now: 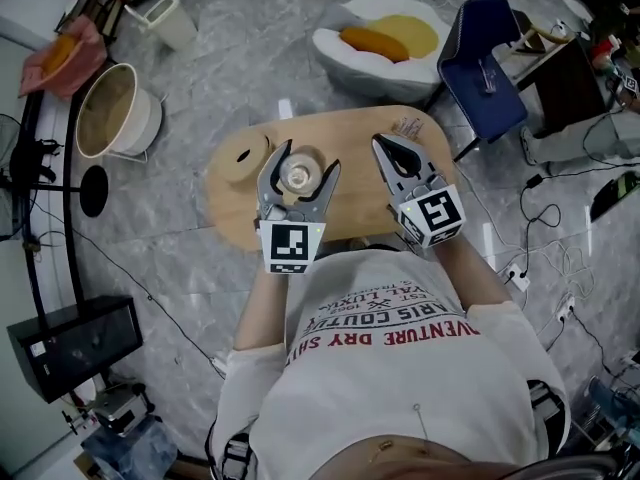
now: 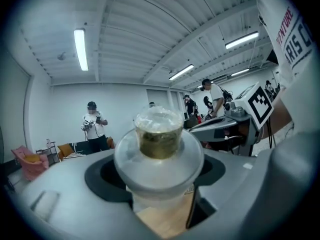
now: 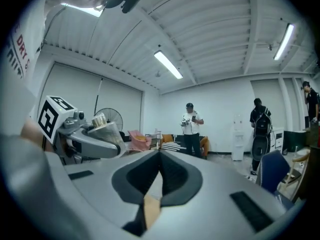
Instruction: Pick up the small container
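Note:
A small clear container [image 1: 298, 175] with a lid and yellowish-brown contents sits between the jaws of my left gripper [image 1: 307, 159], above the oval wooden table [image 1: 350, 133]. In the left gripper view the container [image 2: 159, 134] fills the gap between the grey jaws, which close on its sides, and my left gripper [image 2: 159, 160] points out across the room. My right gripper [image 1: 386, 145] hovers over the table's right half, shut with nothing in it. In the right gripper view its jaws [image 3: 159, 160] meet, and the left gripper with the container [image 3: 102, 122] shows at the left.
A tape roll [image 1: 245, 160] lies on the table's left end. Around the table stand a white bucket [image 1: 115, 110], a blue chair [image 1: 485, 63], a white beanbag [image 1: 375, 38] and a black box [image 1: 70, 343]. Cables run on the floor at the right. People stand far off.

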Tool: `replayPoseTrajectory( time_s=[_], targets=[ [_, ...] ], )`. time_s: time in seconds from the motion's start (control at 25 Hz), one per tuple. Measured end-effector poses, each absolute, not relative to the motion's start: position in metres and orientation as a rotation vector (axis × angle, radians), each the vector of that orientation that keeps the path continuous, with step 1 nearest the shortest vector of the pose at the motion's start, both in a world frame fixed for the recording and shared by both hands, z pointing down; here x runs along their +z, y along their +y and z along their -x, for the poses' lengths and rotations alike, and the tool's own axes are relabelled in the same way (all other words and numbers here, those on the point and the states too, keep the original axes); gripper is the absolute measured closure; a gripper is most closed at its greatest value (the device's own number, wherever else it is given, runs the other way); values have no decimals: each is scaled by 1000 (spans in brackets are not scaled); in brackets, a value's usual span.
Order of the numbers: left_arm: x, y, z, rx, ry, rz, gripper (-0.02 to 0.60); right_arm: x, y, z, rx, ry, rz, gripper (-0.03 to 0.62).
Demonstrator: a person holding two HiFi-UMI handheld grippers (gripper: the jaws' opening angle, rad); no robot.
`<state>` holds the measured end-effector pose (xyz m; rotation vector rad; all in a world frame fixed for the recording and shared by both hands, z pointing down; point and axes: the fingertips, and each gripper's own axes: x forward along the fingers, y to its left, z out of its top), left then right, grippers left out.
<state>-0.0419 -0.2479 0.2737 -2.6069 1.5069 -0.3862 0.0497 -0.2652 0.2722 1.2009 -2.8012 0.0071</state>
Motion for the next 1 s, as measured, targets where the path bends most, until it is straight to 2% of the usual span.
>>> replayPoseTrajectory(
  time_s=[0.44, 1.0],
  targets=[
    [241, -236, 49, -297, 1593, 2555, 242, 256, -252, -59, -72, -2818, -1210, 588],
    [239, -232, 49, -308, 1626, 2539, 242, 258, -250, -59, -83, -2823, -1175, 588]
  ],
)
